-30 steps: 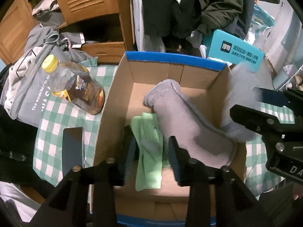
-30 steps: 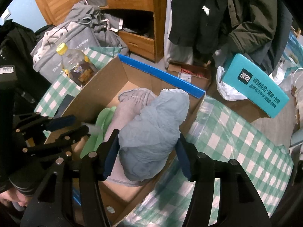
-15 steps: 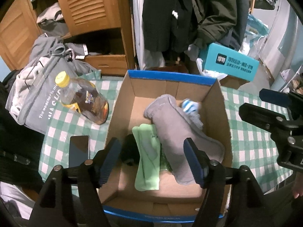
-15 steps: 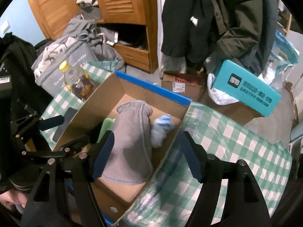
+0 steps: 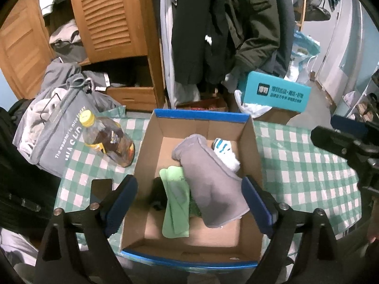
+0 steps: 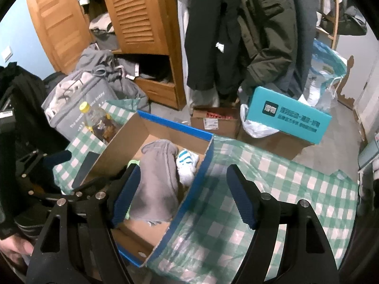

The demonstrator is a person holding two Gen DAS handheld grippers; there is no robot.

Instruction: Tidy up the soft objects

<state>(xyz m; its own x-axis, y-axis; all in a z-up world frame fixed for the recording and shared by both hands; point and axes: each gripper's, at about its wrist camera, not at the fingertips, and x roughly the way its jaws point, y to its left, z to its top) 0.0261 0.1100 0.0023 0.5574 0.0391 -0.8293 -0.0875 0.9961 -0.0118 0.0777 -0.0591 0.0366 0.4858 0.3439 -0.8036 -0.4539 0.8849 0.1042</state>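
An open cardboard box with blue rims (image 5: 201,116) (image 6: 175,125) sits on the green checked tablecloth. In it lie a grey sock (image 5: 210,177) (image 6: 156,177), a green cloth (image 5: 176,203), a white and blue striped sock (image 5: 225,151) (image 6: 187,161) and a dark item (image 5: 157,196). My left gripper (image 5: 189,206) is open and empty, high above the box's near side. My right gripper (image 6: 182,196) is open and empty above the box's right wall; it also shows at the right of the left wrist view (image 5: 348,146).
A bottle with a yellow cap (image 5: 106,139) lies left of the box next to a grey tote bag (image 5: 54,132). A dark flat item (image 5: 100,189) lies on the cloth. Beyond the table are a teal box (image 5: 276,92), hanging coats and a wooden wardrobe (image 5: 109,16).
My right gripper opened and dropped its pale blue bundle into the box, where the striped sock now lies. My left gripper opened off the green cloth. Both rose and pulled back.
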